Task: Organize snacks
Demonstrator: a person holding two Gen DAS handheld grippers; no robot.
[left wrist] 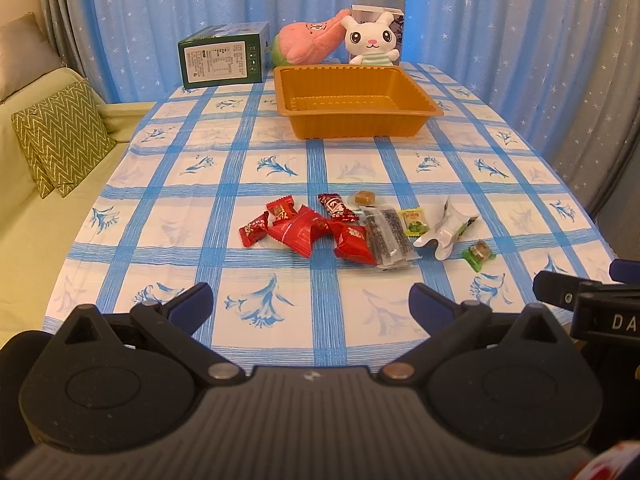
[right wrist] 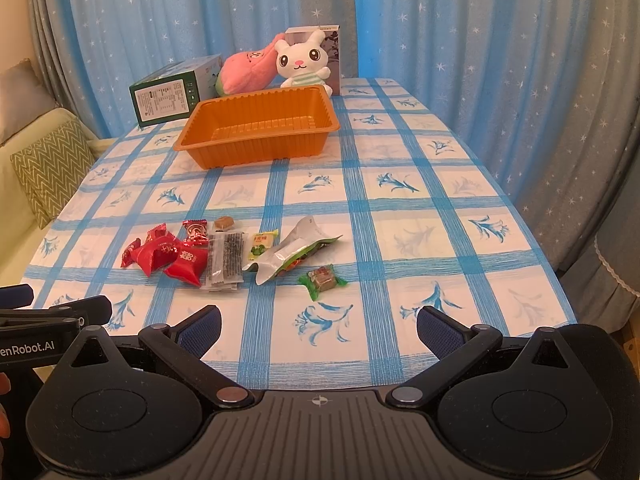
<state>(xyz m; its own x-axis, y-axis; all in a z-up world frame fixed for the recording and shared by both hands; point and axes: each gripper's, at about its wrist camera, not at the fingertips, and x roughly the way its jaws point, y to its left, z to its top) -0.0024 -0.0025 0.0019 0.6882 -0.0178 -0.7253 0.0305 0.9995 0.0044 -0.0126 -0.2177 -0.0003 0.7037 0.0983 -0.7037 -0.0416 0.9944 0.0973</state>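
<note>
Plush rabbit (left wrist: pixel 370 42), green box (left wrist: pixel 222 56), sofa cushion (left wrist: pixel 62 134)

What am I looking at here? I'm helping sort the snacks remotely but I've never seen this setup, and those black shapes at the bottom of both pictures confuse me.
There is no robot arm. A person holds a two-finger gripper in each hand, and each gripper carries a fisheye camera looking forward along its fingers. The black shapes are the grippers themselves.

One picture comes from the left gripper, the other from the right gripper. Both are open and hold nothing. Each camera also catches part of the other gripper at its edge.

Both face a table with a blue checked tablecloth. Near the grippers lies a loose cluster of snacks: red wrapped candies, a long dark bar in clear wrap, a silver pouch and a green-wrapped sweet. Farther back stands an empty orange tray. Behind it are a green box and two plush toys.
</note>
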